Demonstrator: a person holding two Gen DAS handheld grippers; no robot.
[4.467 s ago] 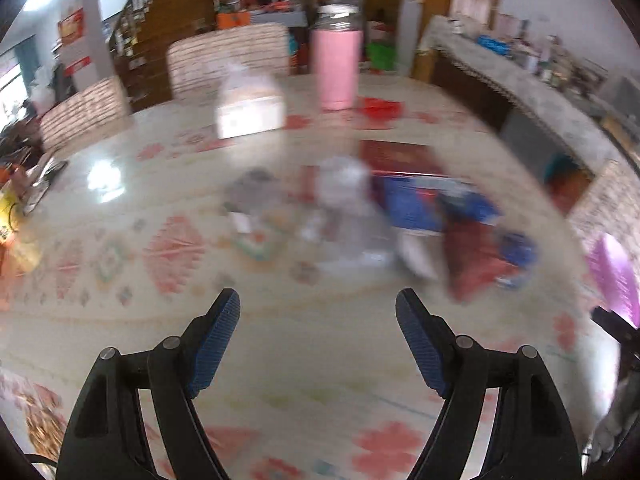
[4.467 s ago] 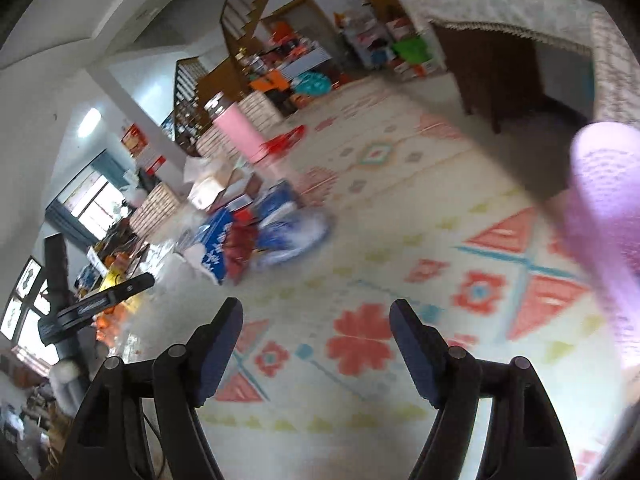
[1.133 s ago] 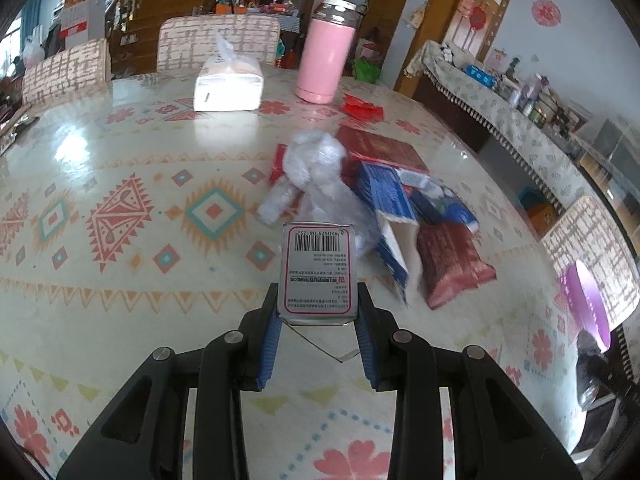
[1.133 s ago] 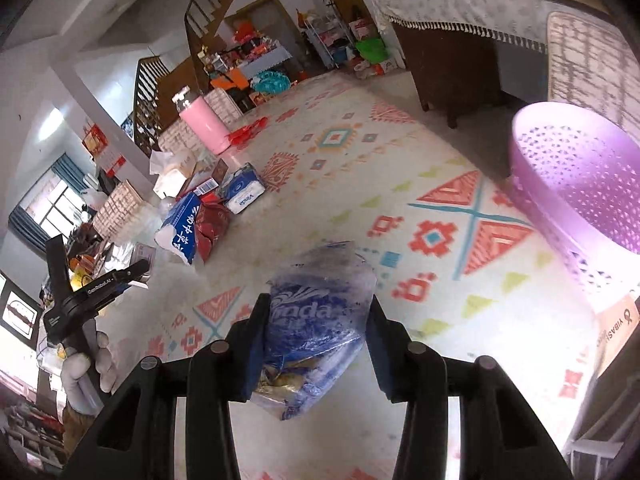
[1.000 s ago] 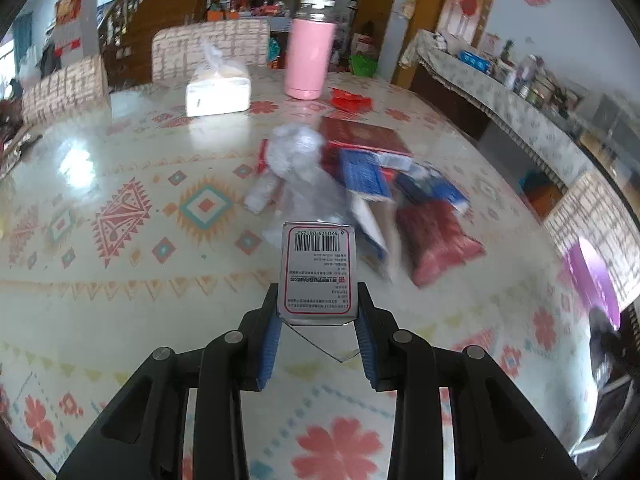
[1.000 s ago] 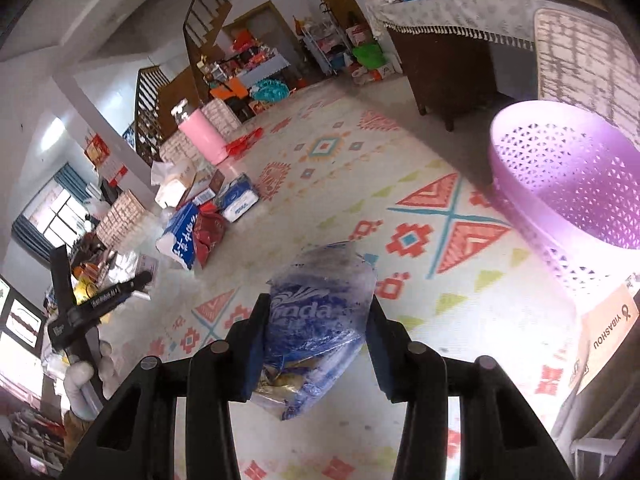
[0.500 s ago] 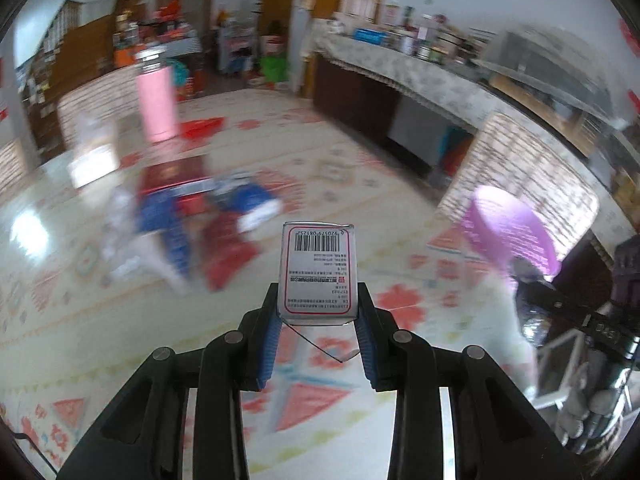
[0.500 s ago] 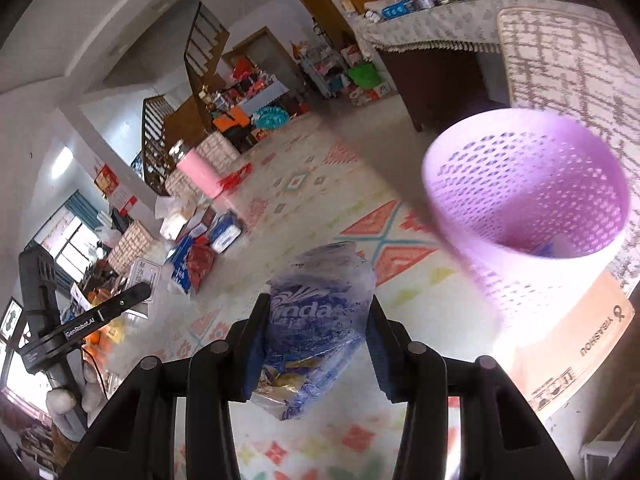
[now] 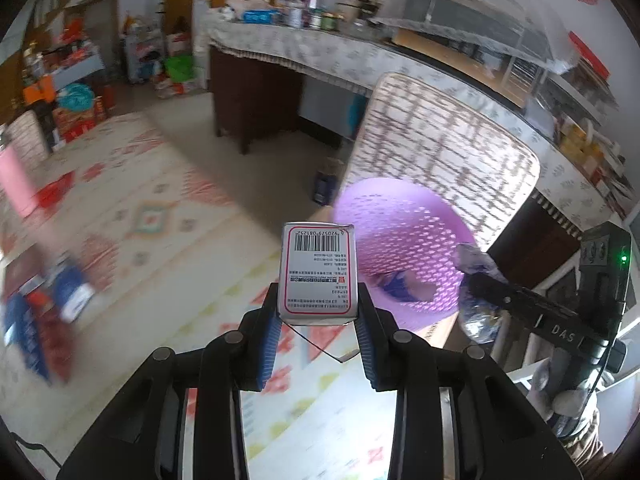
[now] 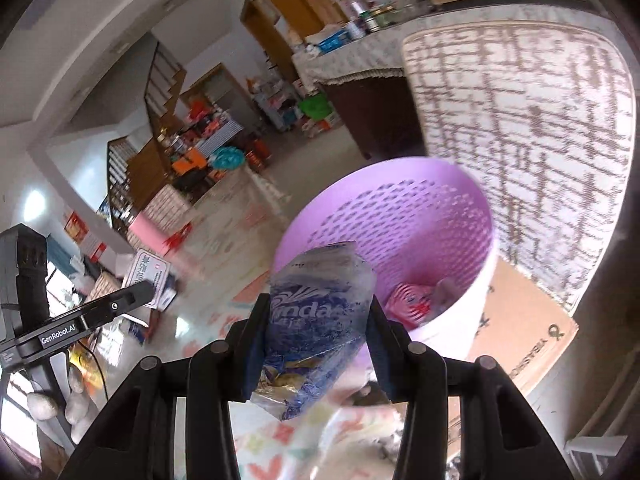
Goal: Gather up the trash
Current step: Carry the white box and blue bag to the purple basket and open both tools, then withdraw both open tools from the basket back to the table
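L tongs: angled down over the worktop, near its edge by the bin. Blue pads clamped on a small white box, held upright, barcode face toward cam. Box has red border line, barcode at top w/ digits beneath (too small to trust), rows of small print below, not legible. A thin dark wire-like strand hangs under the box.

R tongs: also tilted down, pointing toward the bin. Pads clamped on a crumpled clear/blue wrapper; white print reads "inda", first letter hidden by the L pad. Yellowish bits show inside the wrapper's lower part. In L cam the R tongs come in from the right, wrapper at the tip just at the bin's rim; body marked "DAS", green LED lit, gloved hand on the handle.

In R cam the L tongs sit at left, body marked "GenRobot.AI", white-gloved hand below, box seen edge-on w/ blue print, unreadable.

Bin: lilac, perforated wall, open top, off the worktop's edge in front of a woven-pattern chair back. Inside: red/white wrapper bits + some pale scrap. Stands on/against a brown carton w/ dark print, upside down, unclear.

Rest of the trash (blue, red packs) lies blurred at the worktop's far left in L cam. Pink flask further back, left edge.
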